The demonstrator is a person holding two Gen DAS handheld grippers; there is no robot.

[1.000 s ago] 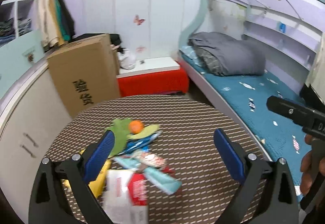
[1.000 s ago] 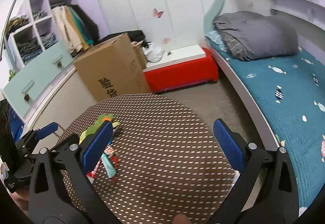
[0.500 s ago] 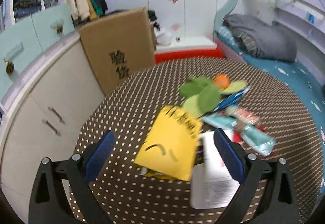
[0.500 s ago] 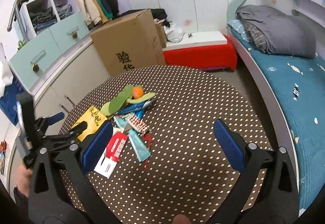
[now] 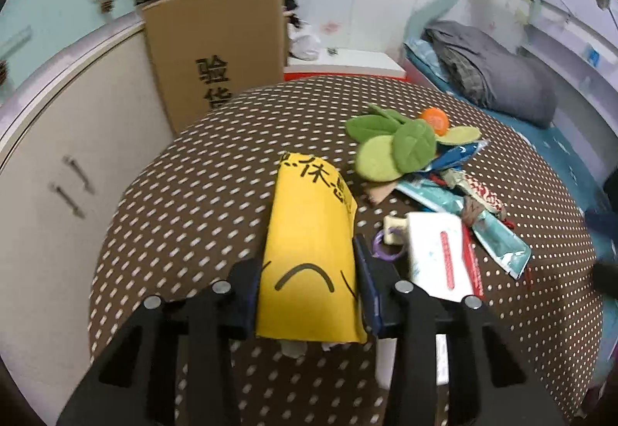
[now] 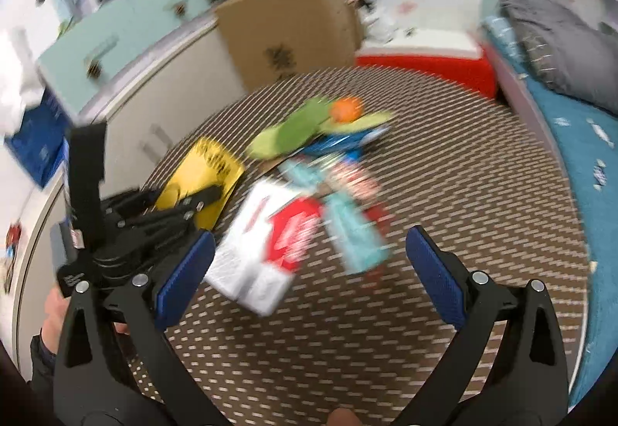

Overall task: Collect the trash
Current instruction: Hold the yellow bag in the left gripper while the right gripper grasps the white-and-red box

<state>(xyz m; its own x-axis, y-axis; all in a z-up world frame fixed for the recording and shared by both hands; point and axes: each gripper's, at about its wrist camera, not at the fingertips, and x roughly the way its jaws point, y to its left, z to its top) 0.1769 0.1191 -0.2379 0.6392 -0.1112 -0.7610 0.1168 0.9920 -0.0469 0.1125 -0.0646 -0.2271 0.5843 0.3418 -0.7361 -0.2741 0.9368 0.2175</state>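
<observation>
A yellow bag [image 5: 309, 252] with black characters lies on the brown dotted round table [image 5: 193, 202]. My left gripper [image 5: 307, 287] is shut on the yellow bag at its near end; it also shows in the right wrist view [image 6: 193, 202]. Beside the bag lie a white and red packet [image 5: 440, 252], teal wrappers [image 5: 498, 233], a blue wrapper [image 5: 455, 155], a purple ring [image 5: 386, 244] and a green plush toy [image 5: 398, 148] with an orange ball [image 5: 434, 119]. My right gripper [image 6: 309, 271] is open and empty, hovering above the white and red packet [image 6: 266, 244].
A cardboard box [image 5: 216, 47] stands behind the table. A cream cabinet [image 5: 61, 155] runs along the left. A red and white bench [image 5: 343, 67] sits at the back. A bed with a grey blanket [image 5: 498, 74] is on the right.
My left gripper has moved in and closed on the yellow bag. My right gripper has dropped lower and nearer the litter pile; its view is blurred by motion.
</observation>
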